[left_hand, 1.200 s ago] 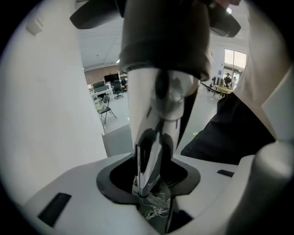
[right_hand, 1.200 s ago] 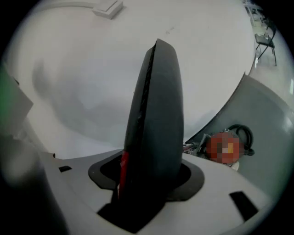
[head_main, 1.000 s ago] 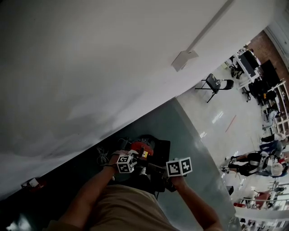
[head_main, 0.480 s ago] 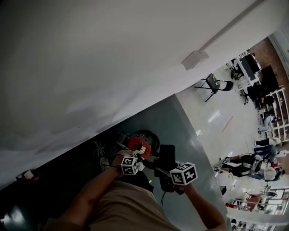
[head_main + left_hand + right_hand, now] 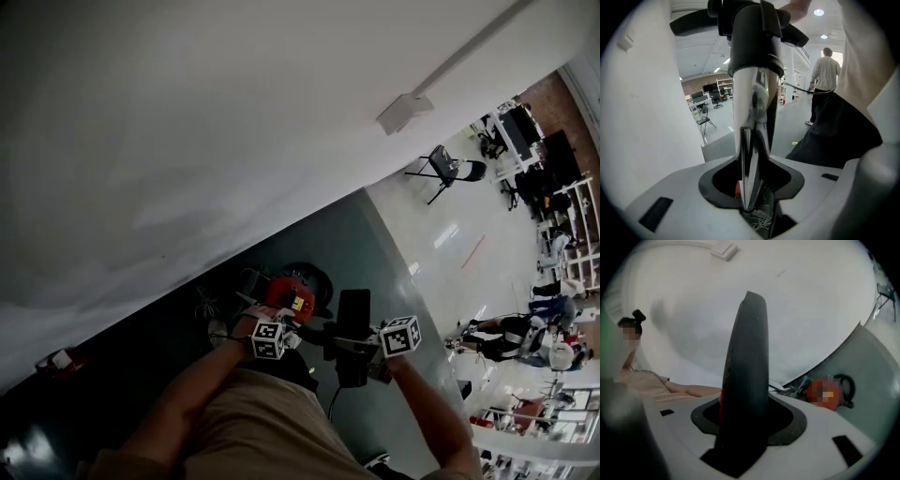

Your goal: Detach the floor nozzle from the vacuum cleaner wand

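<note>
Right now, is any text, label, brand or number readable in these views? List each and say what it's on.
No text can be read in any view.
On the red vacuum cleaner body, a small yellow label: too small to read.
On the left gripper's white cube and the right gripper's white cube, black-and-white square markers: patterns, not letters or numbers.

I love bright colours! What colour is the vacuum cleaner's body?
The vacuum cleaner's body is red with a yellow patch; head view shows it best.
</note>
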